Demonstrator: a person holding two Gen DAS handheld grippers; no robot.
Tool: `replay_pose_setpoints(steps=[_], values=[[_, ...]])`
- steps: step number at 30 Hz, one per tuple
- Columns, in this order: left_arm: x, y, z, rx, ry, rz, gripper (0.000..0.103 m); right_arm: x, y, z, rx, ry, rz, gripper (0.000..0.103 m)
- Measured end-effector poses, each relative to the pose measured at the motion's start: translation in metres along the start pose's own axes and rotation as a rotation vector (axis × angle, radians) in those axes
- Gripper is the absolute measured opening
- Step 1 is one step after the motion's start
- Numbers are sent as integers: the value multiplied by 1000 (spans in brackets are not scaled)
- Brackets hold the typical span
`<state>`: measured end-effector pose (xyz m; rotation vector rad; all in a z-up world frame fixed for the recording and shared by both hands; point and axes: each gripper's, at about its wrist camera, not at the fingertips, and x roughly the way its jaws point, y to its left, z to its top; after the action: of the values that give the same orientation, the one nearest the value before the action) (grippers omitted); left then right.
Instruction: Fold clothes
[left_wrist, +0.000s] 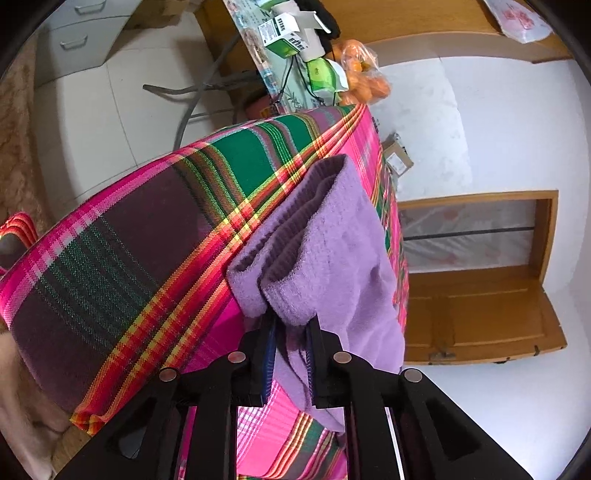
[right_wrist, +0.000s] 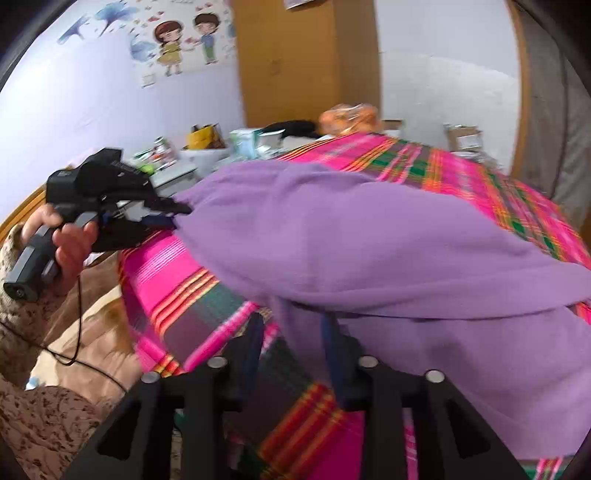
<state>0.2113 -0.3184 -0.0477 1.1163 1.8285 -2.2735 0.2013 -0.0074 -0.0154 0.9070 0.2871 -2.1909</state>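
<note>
Left gripper (left_wrist: 288, 325): clamped on purple garment (left_wrist: 332, 236) hem.
Right gripper (right_wrist: 291, 332): fingers apart, cloth edge between.
Garment: stretched sideways between both.

Purple garment (right_wrist: 369, 236) on plaid-covered table (left_wrist: 122, 236)

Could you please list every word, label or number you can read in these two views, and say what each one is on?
None can be read.
Green-and-white boxes: print and barcodes too small.
Plastic bag: red marks blurred.
Cardboard box: label too small.
Wall sticker: cartoon children, writing illegible.
Left gripper: housing lettering blurred.
</note>
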Motion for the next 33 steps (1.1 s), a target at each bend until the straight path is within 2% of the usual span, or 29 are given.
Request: replay_pose_setpoints(steps=[2,3,4,5,20,23,27,31,33], values=[[0,0,0,1,0,0,13,9,7,-1,-41,17,-25,32],[0,0,0,1,-1,1,13,13,10,-1,-54,31,-55,17],[0,0,0,1,-2,1,13,14,11,-2,-63,27,-80,6],[0,0,1,0,-2,0,13,12,10,-2,-63,26,-79,2],[-4,-6,-3,29,-19,25,14,-4,11,-12,-83,68,-33,5],[-15,-23,-8,120,-77,65,18,-15,-2,-15,-36,52,-50,5],[-27,-53,-20,283,-150,122,19,-35,-31,-19,51,27,-115,5],[-33,-82,-31,420,-195,152,19,-70,-69,-26,144,0,-218,5],[-33,-85,-31,433,-197,160,19,-88,-86,-29,175,-9,-282,5]])
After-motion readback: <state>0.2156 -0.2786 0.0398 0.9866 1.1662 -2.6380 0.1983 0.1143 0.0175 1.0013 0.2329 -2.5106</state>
